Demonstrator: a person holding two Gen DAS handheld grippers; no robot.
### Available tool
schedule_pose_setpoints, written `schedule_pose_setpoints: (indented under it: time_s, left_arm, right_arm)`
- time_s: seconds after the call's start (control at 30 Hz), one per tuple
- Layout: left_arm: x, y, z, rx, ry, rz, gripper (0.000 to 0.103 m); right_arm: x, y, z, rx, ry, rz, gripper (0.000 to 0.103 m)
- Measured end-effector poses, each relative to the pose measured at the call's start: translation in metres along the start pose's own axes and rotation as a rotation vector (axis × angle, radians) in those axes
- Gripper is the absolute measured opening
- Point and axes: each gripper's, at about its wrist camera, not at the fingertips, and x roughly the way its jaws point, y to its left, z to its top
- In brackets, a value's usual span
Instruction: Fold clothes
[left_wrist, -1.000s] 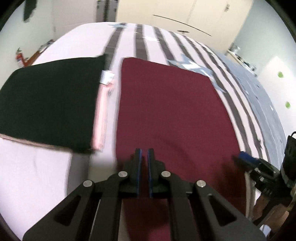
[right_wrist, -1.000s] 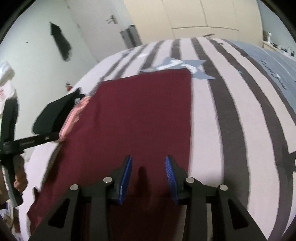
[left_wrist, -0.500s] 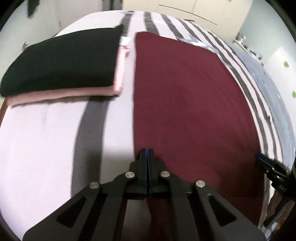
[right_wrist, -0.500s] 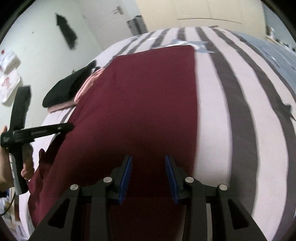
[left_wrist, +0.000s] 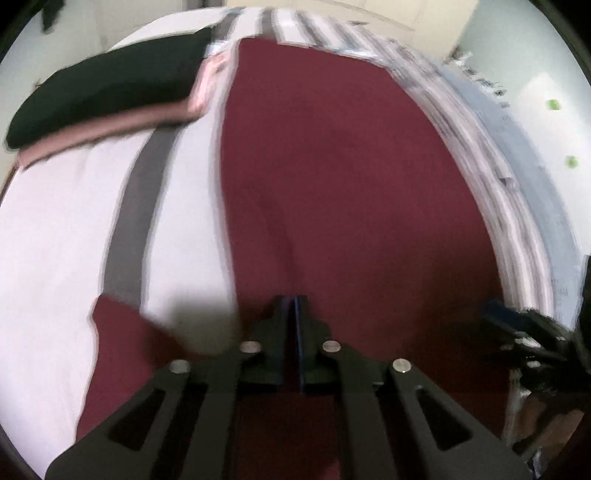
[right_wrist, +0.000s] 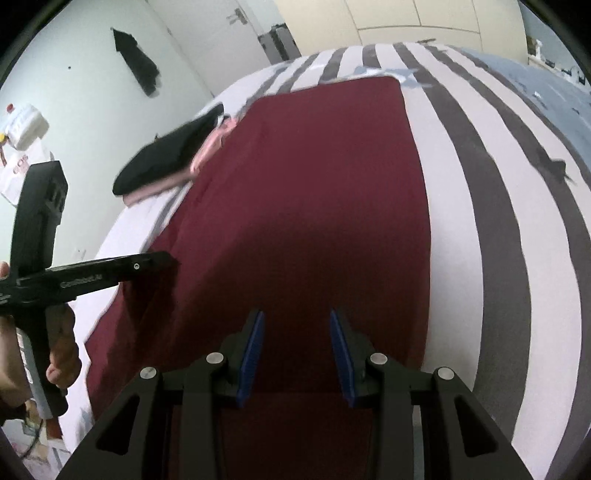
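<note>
Both tongs sit at the near hem of the maroon garment (right_wrist: 325, 206), and they differ. My left gripper (left_wrist: 294, 314) is clenched, its blue pads pressed together with no gap; the cloth rises in a ridge straight toward the tips, so I judge it is pinching the near left part of the garment, though the nip itself is blurred. From the right wrist view the left gripper (right_wrist: 162, 260) reaches in from the side with its tips at the cloth's left edge, which fits that reading. My right gripper (right_wrist: 297, 354) is released, jaws well apart and hovering over the near right part of the fabric, gripping nothing; I take it to be lined up for a matching pinch, since a fold needs both corners carried together. The garment lies flat and lengthwise on the striped bedspread (right_wrist: 491, 229), spread so its long edges run parallel for a clean fold. A flap of it, perhaps a sleeve (left_wrist: 122, 347), spills out at the near left. Just beside its far left edge rests a folded stack, a black garment (left_wrist: 110, 81) on top of a pink garment (left_wrist: 92, 133), kept apart from the work area so finished pieces stay undisturbed.
</note>
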Motion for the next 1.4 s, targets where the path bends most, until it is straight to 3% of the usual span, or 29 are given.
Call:
schedule_pose_setpoints:
  time_s: [0.07, 0.2, 0.3, 0.57, 0.73, 0.83, 1.07, 1.17, 1.27, 1.33, 1.4]
  left_arm:
    - [0.005, 0.016, 0.002, -0.028, -0.002, -0.001, 0.002]
    - [-0.003, 0.027, 0.005, -0.054, -0.006, 0.105, 0.002]
    - [-0.017, 0.028, 0.001, -0.106, -0.031, 0.110, 0.002]
    - [-0.029, -0.034, -0.035, -0.069, -0.036, 0.033, 0.005]
    - [-0.008, -0.041, -0.059, -0.057, -0.003, 0.073, 0.005]
    - [-0.009, -0.020, -0.064, -0.114, -0.022, 0.073, 0.008]
    - [-0.017, 0.030, -0.051, -0.201, -0.055, 0.193, 0.008]
    - [-0.029, 0.040, -0.077, -0.244, -0.066, 0.252, 0.009]
    - [-0.043, 0.055, -0.082, -0.314, -0.060, 0.178, 0.023]
    - [-0.053, 0.058, -0.090, -0.325, -0.066, 0.157, 0.045]
    - [-0.059, 0.059, -0.099, -0.336, -0.066, 0.176, 0.058]
  right_arm:
    - [0.001, -0.012, -0.007, -0.003, 0.004, 0.009, 0.030]
    - [-0.014, -0.027, -0.013, 0.001, -0.002, 0.012, 0.030]
    - [-0.027, -0.028, -0.018, 0.033, -0.005, -0.015, 0.032]
    - [-0.057, 0.012, -0.041, -0.003, -0.037, 0.023, 0.034]
    - [-0.049, 0.022, -0.071, -0.016, -0.002, 0.013, 0.034]
    - [-0.049, 0.012, -0.088, -0.013, -0.006, 0.003, 0.031]
    - [-0.072, -0.007, -0.096, -0.003, -0.036, -0.063, 0.030]
    - [-0.081, -0.010, -0.097, 0.032, -0.050, -0.101, 0.033]
    - [-0.091, -0.008, -0.097, 0.077, -0.068, -0.122, 0.033]
    - [-0.091, 0.006, -0.094, 0.089, -0.078, -0.117, 0.033]
    - [-0.090, 0.018, -0.092, 0.093, -0.082, -0.107, 0.033]
